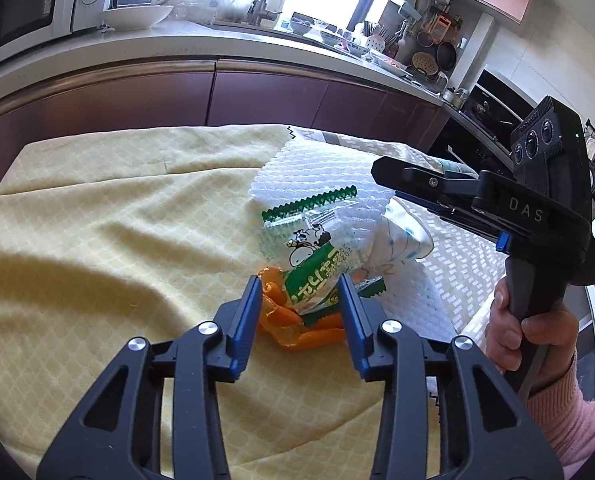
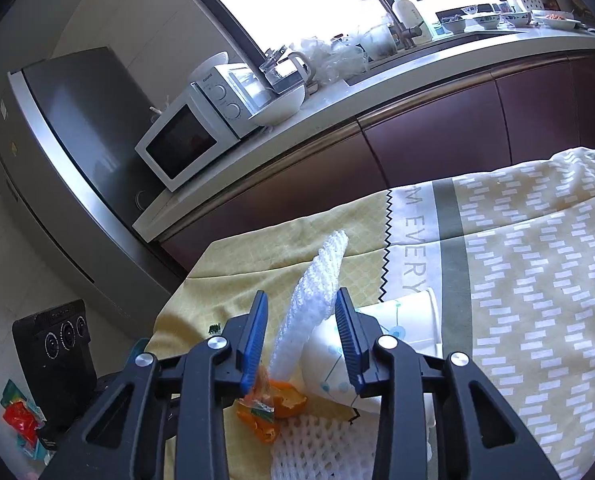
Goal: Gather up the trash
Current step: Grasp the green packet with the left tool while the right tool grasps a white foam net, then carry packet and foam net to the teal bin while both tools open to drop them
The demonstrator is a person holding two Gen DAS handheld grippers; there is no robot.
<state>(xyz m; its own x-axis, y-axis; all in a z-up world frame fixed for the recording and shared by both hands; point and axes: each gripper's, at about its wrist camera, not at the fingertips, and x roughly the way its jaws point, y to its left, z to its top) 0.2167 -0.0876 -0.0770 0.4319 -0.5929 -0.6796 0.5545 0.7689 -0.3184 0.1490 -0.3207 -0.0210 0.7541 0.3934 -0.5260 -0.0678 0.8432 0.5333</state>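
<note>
Trash lies heaped on the yellow quilted cloth (image 1: 117, 208) covering the worktop. Left gripper (image 1: 300, 300): fingers partly open, flanking a glossy green-and-clear snack wrapper (image 1: 317, 256) above curled orange peel (image 1: 293, 328); contact unclear. Right gripper (image 2: 302, 332): fingers partly open around white foam netting (image 2: 317, 292) and a crushed paper cup (image 2: 409, 320); grip not discernible.

Soft yellow woven cloth (image 1: 109, 208) with a quilted lattice, creased; white foam net (image 1: 317, 176), spongy and matt; glossy crinkled clear-and-green plastic wrapper (image 1: 317, 256); waxy orange peel (image 1: 293, 328); smooth printed paper cup (image 2: 409, 320); matt black plastic gripper arms, blue ribbed pads (image 1: 246, 312), shiny metal rivets
</note>
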